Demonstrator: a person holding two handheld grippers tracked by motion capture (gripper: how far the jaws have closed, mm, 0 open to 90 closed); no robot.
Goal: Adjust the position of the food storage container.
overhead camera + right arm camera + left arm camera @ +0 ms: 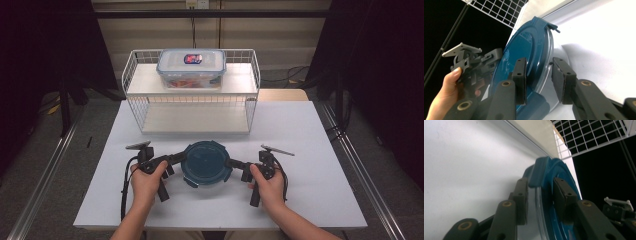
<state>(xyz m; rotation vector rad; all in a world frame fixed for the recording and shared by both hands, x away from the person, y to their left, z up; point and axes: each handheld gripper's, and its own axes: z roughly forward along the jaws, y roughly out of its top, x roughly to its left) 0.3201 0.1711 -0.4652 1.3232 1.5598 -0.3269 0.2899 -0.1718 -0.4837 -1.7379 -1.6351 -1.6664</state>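
Two tongs, left and right, clamped on opposite rims of blue round lid between them; no legible writing.

Round blue container, left claw, right claw, white table

left claw clamped, right claw (likewise)

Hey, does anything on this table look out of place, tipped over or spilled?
Nothing stands out. The round blue-lidded container sits flat between both tools, and the rectangular lidded box rests upright on the wire shelf. No spills.
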